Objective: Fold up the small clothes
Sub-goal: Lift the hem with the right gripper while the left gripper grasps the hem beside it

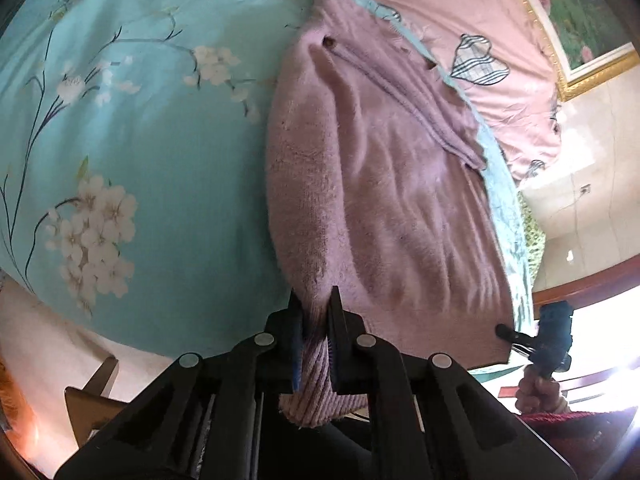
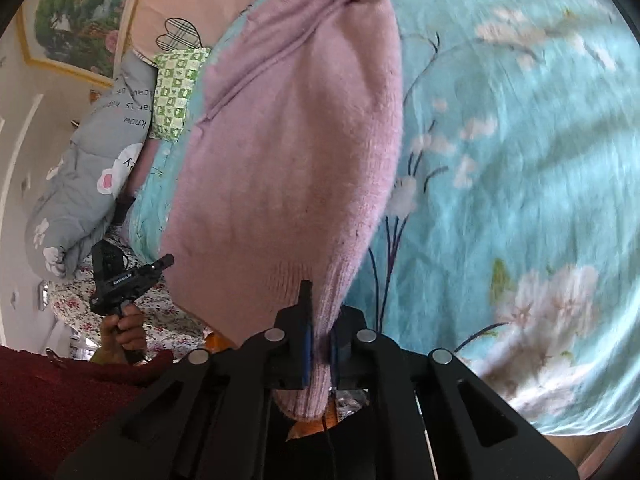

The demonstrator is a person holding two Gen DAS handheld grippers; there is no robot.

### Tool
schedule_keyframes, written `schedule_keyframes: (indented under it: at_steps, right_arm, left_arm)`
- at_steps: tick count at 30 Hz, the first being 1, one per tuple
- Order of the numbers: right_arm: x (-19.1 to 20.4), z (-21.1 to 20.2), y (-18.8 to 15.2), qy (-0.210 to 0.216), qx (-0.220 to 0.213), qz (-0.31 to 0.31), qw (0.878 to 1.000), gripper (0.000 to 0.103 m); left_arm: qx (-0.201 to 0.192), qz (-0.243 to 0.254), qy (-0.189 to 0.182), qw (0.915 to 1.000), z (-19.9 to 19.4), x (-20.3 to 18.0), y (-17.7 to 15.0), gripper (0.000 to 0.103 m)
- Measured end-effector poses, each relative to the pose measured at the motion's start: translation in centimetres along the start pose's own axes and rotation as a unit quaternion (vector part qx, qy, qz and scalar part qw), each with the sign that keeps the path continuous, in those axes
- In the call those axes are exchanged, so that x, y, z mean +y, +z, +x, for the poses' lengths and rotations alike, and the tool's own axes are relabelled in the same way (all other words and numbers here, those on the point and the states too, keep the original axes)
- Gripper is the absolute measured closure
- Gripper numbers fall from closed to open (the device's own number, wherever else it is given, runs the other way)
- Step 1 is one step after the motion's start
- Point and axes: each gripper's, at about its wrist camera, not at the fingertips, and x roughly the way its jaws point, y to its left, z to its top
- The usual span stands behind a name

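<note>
A fuzzy lilac knit sweater [image 1: 380,184] lies stretched over the turquoise flowered bedsheet [image 1: 140,140]. My left gripper [image 1: 316,320] is shut on one ribbed hem corner of it. My right gripper [image 2: 318,312] is shut on the other hem corner of the sweater [image 2: 288,152]. In the left wrist view the right gripper [image 1: 508,332] shows at the sweater's far bottom corner. In the right wrist view the left gripper [image 2: 164,264] shows at the sweater's left edge. The hem is pulled taut between both and lifted off the bed.
A pink quilt [image 1: 480,40] with shell prints lies beyond the sweater. A grey padded jacket [image 2: 88,168] and a green checked pillow [image 2: 176,92] sit at the bed's head. A gold-framed painting [image 1: 580,20] hangs on the wall. The turquoise bedsheet [image 2: 520,160] stretches wide.
</note>
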Motion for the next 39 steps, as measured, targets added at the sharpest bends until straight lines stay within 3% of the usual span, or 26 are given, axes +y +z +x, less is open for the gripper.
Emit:
schedule_keyframes:
  at_steps: [4, 11, 16, 21, 26, 30, 39]
  right_arm:
    - [0.9, -0.2, 0.3, 0.000, 0.005, -0.006, 1.000, 0.096]
    - [3.7, -3.1, 2.4, 0.043, -0.036, -0.011, 0.998, 0.096]
    - [5.2, -3.8, 6.5, 0.069, -0.088, -0.008, 0.994, 0.096]
    - [5.1, -4.2, 13.0, 0.090, -0.155, 0.015, 0.984, 0.096]
    - [4.3, -3.1, 20.9, 0.065, -0.205, 0.032, 0.976, 0.096]
    - [3.6, -1.2, 26.4, 0.037, -0.212, 0.040, 0.976, 0.096]
    - [1.3, 2.7, 34.8, 0.003, -0.215, 0.076, 0.974, 0.096]
  left_arm:
    - [0.008, 0.000, -0.009, 0.9999, -0.5, -0.4, 0.6, 0.095]
    - [-0.023, 0.029, -0.049, 0.9981, -2.7, -4.5, 4.6, 0.095]
    - [-0.066, 0.049, -0.067, 0.9944, -4.3, -6.3, 10.6, 0.095]
    - [-0.101, 0.058, -0.079, 0.9900, -3.6, -7.5, 17.7, 0.095]
    - [-0.111, 0.076, -0.076, 0.9879, 0.4, -9.5, 25.6, 0.095]
    - [-0.098, 0.080, -0.066, 0.9898, 5.0, -10.3, 30.9, 0.096]
    - [-0.083, 0.064, -0.041, 0.9936, 11.5, -8.6, 37.8, 0.096]
